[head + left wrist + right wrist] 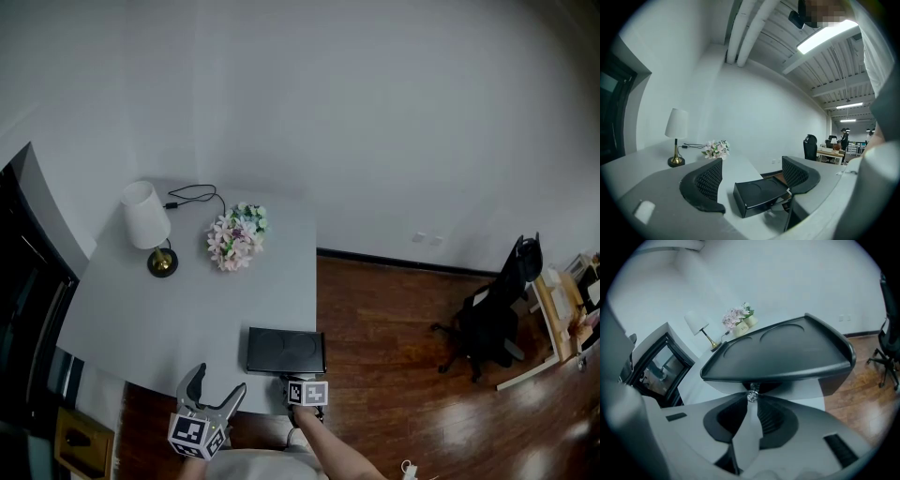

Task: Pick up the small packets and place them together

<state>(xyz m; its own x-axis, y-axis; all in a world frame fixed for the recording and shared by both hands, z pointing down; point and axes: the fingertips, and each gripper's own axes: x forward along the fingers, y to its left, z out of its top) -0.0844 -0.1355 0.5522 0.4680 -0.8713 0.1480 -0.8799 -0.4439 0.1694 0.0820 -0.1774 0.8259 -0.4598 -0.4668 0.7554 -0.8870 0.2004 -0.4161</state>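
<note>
Right hand-held gripper point(752, 398): pinched narrow on small packet point(749, 427), just before black tray point(787, 352) at tabletop point(169, 309) near edge, probably for collecting packets there. Left hand-held gripper point(752, 177): wide, empty, facing tray.

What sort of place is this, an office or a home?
Most likely an office: a black office chair, work desks farther back, and long ceiling light strips under exposed pipes.

one lamp point(146, 217), one tray point(285, 351), one packet point(749, 427)
</note>
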